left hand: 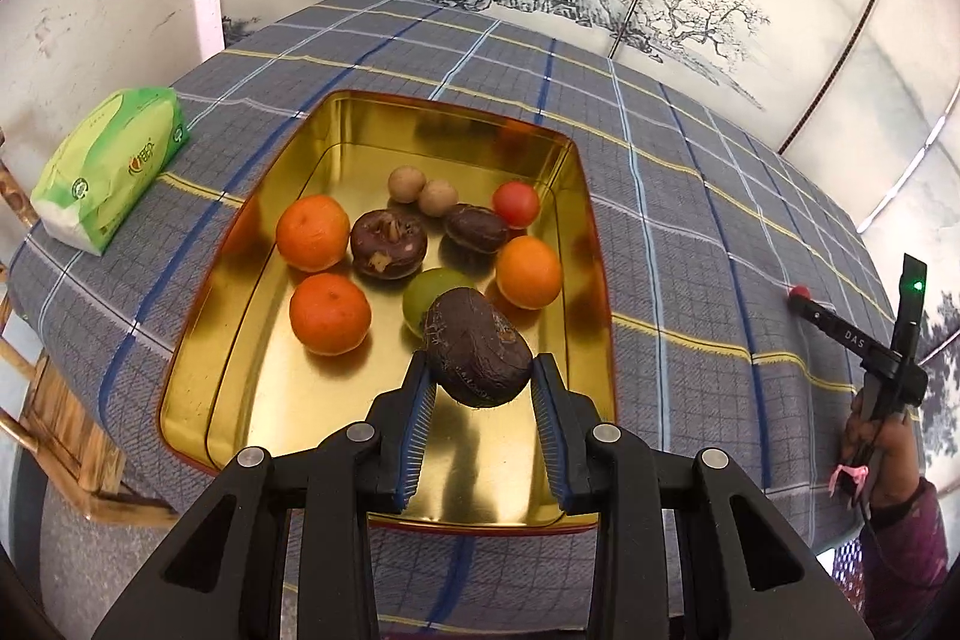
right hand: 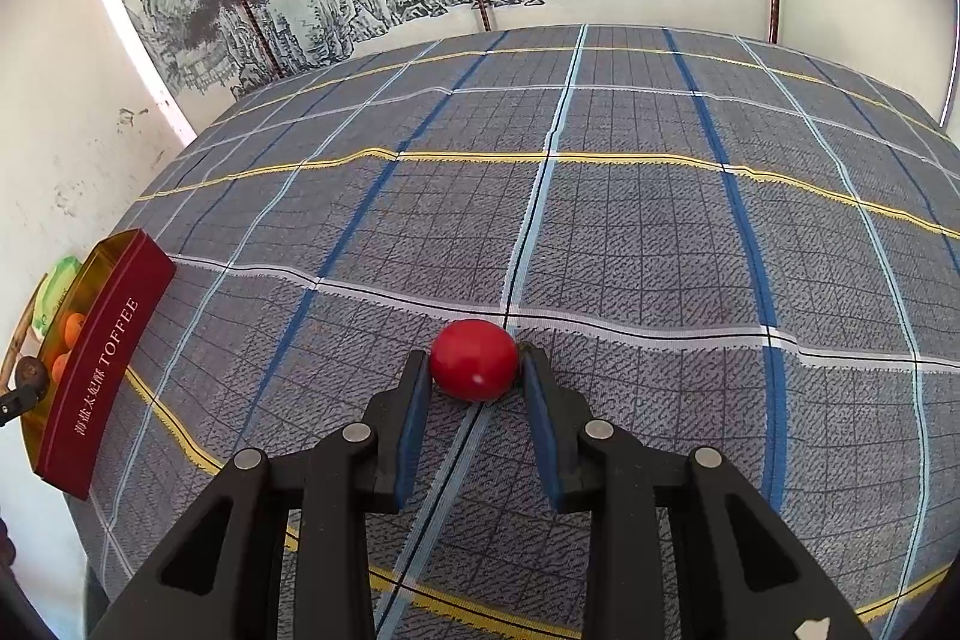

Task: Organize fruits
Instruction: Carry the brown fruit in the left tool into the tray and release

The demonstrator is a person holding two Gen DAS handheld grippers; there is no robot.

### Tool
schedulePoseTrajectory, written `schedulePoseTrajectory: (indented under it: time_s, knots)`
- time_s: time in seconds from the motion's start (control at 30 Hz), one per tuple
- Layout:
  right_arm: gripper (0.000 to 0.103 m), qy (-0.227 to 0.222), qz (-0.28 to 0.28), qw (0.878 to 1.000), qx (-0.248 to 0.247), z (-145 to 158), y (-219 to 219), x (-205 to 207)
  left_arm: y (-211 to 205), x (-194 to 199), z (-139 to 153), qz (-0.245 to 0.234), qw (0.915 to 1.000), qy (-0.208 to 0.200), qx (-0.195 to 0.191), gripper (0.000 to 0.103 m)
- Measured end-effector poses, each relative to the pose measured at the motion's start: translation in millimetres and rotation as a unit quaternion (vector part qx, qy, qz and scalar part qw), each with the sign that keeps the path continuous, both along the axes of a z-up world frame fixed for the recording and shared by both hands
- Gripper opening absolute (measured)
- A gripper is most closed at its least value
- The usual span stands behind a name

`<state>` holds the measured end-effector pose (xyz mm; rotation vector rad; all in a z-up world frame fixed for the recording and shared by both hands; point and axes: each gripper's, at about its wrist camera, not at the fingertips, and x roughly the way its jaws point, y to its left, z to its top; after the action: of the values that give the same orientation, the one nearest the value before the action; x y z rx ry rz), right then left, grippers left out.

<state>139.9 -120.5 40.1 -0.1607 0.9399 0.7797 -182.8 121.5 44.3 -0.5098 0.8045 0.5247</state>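
Fruits fill the gold tin (left hand: 282,400) ahead of our left gripper (left hand: 480,370): three oranges, a green fruit (left hand: 429,292), two longans, a small tomato (left hand: 515,203) and two dark brown fruits. We grip a third dark brown fruit (left hand: 477,355) between the left fingers, above the tin's near end. Our right gripper (right hand: 474,370) sits well right of the tin on the plaid cloth (right hand: 630,232), its fingers closed against a red cherry tomato (right hand: 473,359) resting on the cloth.
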Motion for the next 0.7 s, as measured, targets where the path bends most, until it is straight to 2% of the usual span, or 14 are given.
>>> schedulePoseTrajectory:
  time_s: [0.47, 0.7]
  knots:
    - [0.028, -0.004, 0.0, 1.0, -0.006, -1.1, 1.7, -0.8, 3.8, -2.8, -4.5, 0.008, 0.9999, 0.007, 0.003, 0.034]
    - [0.029, -0.005, 0.0, 1.0, -0.006, -1.1, 2.0, -0.9, 2.1, -2.0, -5.0, 0.009, 0.9996, 0.016, 0.021, 0.034]
